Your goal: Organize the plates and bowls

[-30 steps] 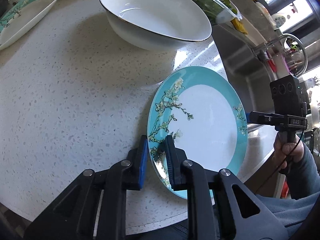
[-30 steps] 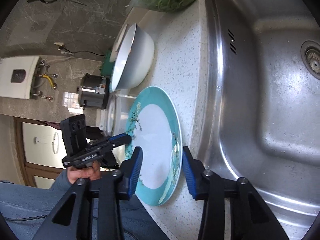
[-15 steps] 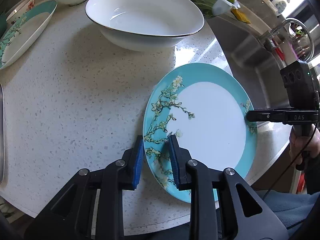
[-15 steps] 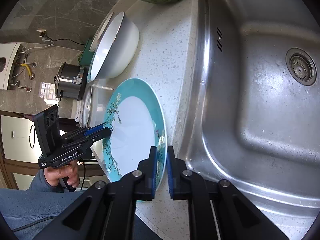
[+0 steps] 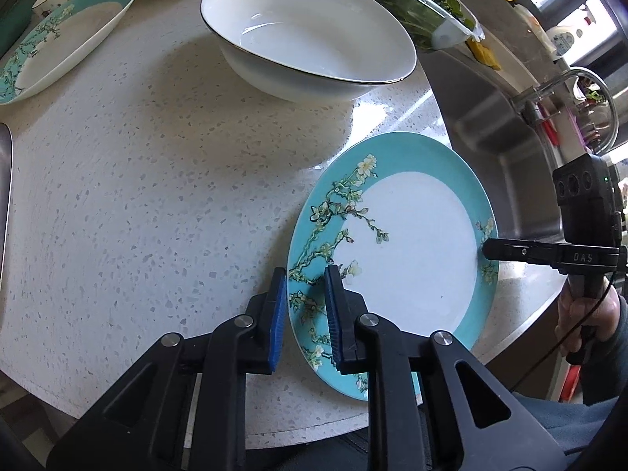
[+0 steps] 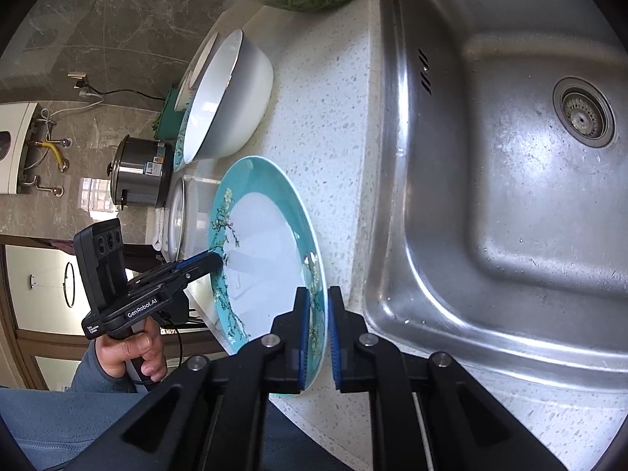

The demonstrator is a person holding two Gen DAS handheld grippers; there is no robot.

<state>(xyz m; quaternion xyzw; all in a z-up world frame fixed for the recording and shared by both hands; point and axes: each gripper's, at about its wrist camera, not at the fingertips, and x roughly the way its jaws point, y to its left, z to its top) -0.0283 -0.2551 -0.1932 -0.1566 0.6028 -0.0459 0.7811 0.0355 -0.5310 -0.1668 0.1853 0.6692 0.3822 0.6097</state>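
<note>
1. The left tool (image 5: 304,314) straddles the near rim of the teal plate (image 5: 408,251), its fingers slightly apart, so a firm grip is uncertain.
2. The right tool (image 6: 315,337) has its fingers nearly closed on the opposite rim of the teal plate (image 6: 267,259).
3. The plate sits tilted on the desk (image 5: 157,180), beside the sink (image 6: 510,196).
4. Ahead of the left tool stands a white bowl (image 5: 310,43); a second teal plate (image 5: 59,43) lies farther left.
</note>
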